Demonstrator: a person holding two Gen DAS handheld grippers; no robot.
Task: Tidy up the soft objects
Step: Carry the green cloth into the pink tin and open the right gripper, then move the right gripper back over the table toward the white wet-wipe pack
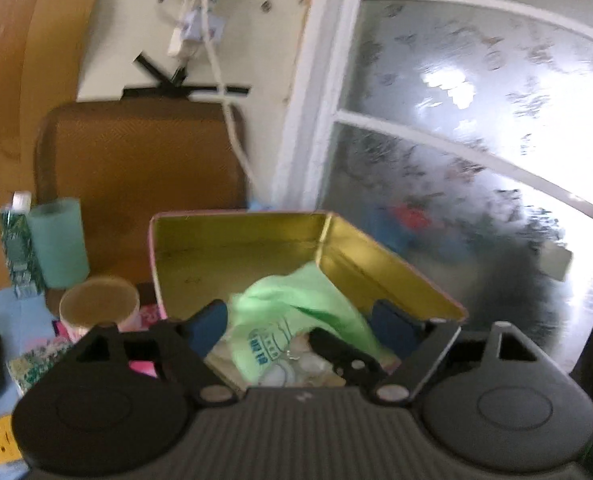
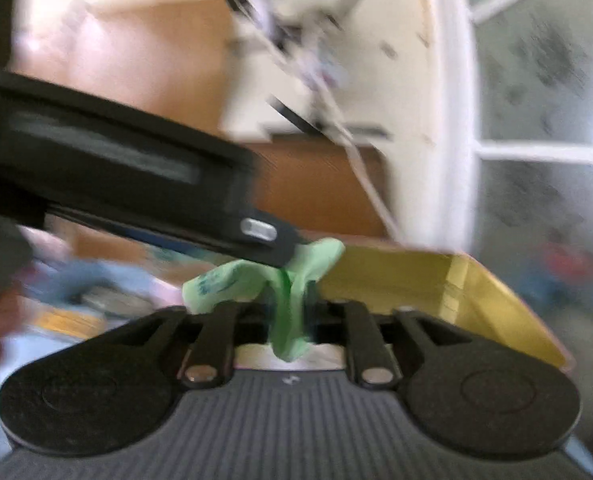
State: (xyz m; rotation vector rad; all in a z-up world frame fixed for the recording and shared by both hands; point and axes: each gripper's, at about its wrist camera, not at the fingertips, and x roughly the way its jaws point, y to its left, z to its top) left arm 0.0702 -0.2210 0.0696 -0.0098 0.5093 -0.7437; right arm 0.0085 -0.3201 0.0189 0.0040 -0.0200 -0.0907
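A crumpled light-green plastic bag with blue print (image 1: 296,312) is seen partly inside an open pink-rimmed metal tin with a gold interior (image 1: 232,244), draped over the tin's near edge. The left gripper (image 1: 300,320) is held with its blue-padded fingers (image 1: 206,326) spread wide apart, one on each side of the bag, over the tin's near edge. In the right wrist view, the right gripper (image 2: 290,312) is closed with its fingers clamped on a twisted fold of the same bag (image 2: 292,280), which is pinched upright between them just in front of the tin (image 2: 476,292); this view is heavily blurred. To the left of the tin on the desk a mint-green cylindrical roll (image 1: 58,242), a green patterned carton with a white cap (image 1: 16,248) and a round cardboard tub (image 1: 98,302) are seen, near the desk's left edge
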